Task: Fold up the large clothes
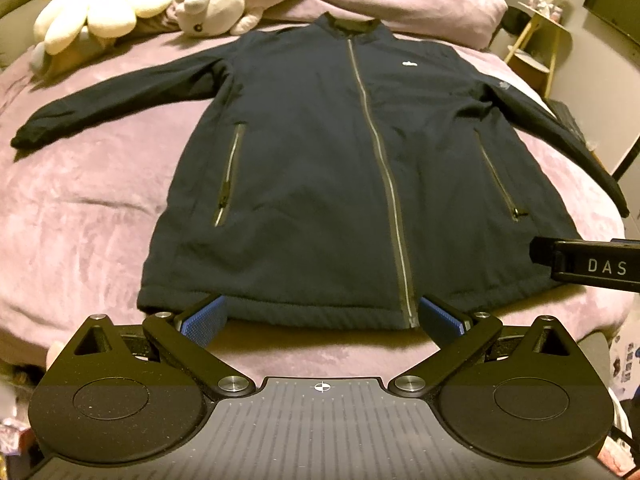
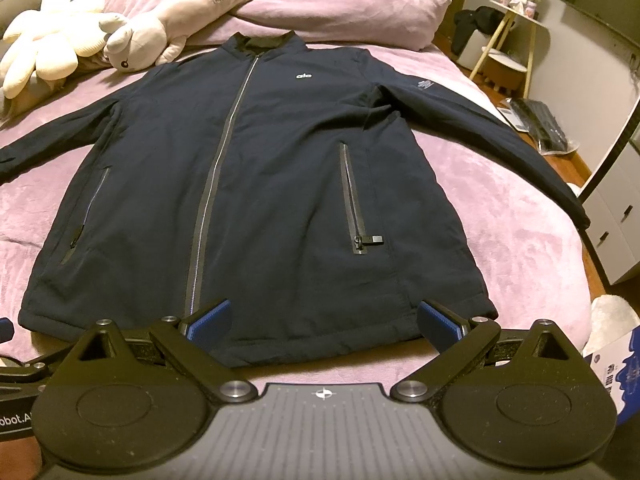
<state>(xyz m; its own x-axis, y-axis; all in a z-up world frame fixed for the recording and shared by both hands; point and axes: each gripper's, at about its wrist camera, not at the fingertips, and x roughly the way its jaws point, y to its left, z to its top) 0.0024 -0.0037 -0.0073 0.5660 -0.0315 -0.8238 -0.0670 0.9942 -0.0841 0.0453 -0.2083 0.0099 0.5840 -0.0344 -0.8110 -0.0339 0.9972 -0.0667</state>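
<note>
A dark navy zip jacket [image 1: 312, 168] lies flat and face up on a pink bed [image 1: 80, 216], collar away from me, both sleeves spread out to the sides. My left gripper [image 1: 322, 316] is open just in front of the jacket's hem, left of the zip's lower end, nothing between its blue pads. In the right wrist view the same jacket [image 2: 256, 184] fills the middle. My right gripper [image 2: 324, 320] is open over the hem, right of the zip, holding nothing. Part of the right gripper's body [image 1: 592, 266] shows at the left wrist view's right edge.
Cream plush toys [image 1: 132, 4] and a rolled pink duvet [image 2: 340, 8] lie beyond the collar. A small shelf stand [image 2: 508, 44], a keyboard [image 2: 540, 124] on the floor and white drawers [image 2: 616, 216] are to the bed's right. Bare pink bedding [image 2: 520, 232] flanks the jacket.
</note>
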